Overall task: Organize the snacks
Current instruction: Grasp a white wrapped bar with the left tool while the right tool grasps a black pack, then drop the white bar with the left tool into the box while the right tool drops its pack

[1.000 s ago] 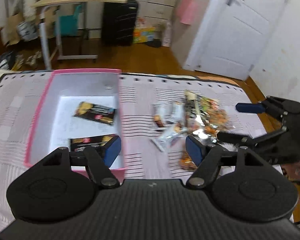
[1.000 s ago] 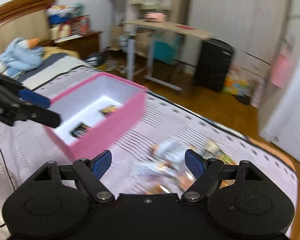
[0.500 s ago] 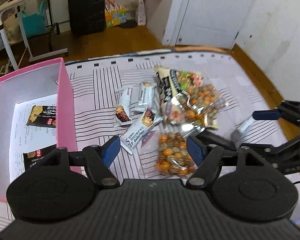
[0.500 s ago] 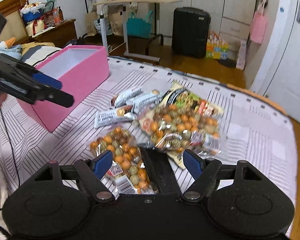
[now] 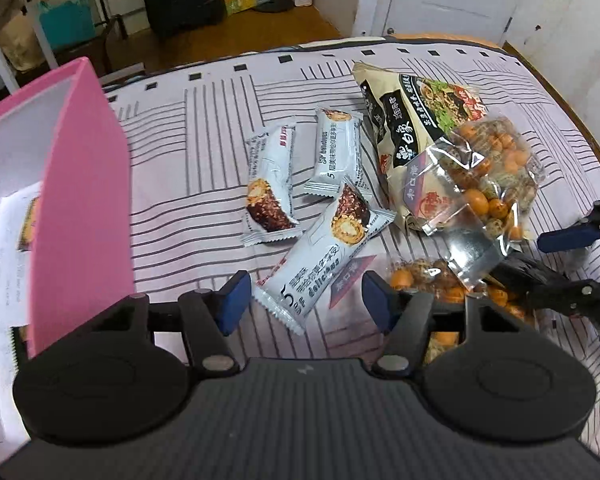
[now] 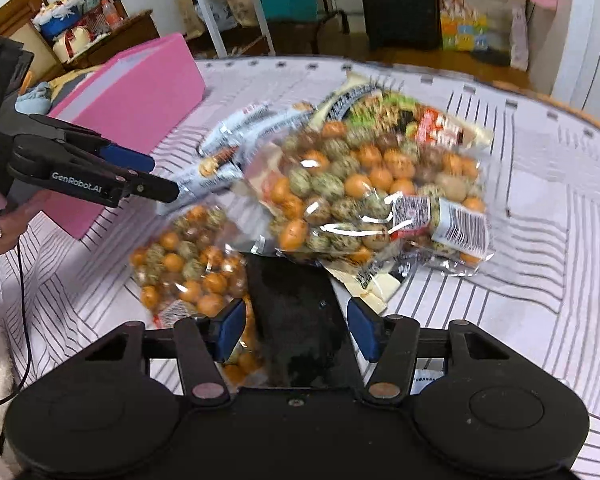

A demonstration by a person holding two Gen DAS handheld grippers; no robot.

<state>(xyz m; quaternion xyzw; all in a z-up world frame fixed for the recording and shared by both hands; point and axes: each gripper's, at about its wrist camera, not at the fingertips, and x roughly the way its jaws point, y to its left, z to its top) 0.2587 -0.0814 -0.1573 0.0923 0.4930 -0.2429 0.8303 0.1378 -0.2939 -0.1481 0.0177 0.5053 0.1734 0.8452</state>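
Both grippers over the snacks on the bed

Our left gripper (image 5: 304, 304), jaws just narrowing but apart, straddles a white snack bar (image 5: 320, 264) untouched; our right gripper (image 6: 296, 330), likewise narrowing, straddles a black packet (image 6: 300, 320). The pink box (image 5: 84, 184) stands at the bed's (image 5: 204, 128) left edge.

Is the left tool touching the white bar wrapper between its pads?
Apart. The left wrist view shows the left tool open, bedsheet visible between each pad and the white bar wrapper.
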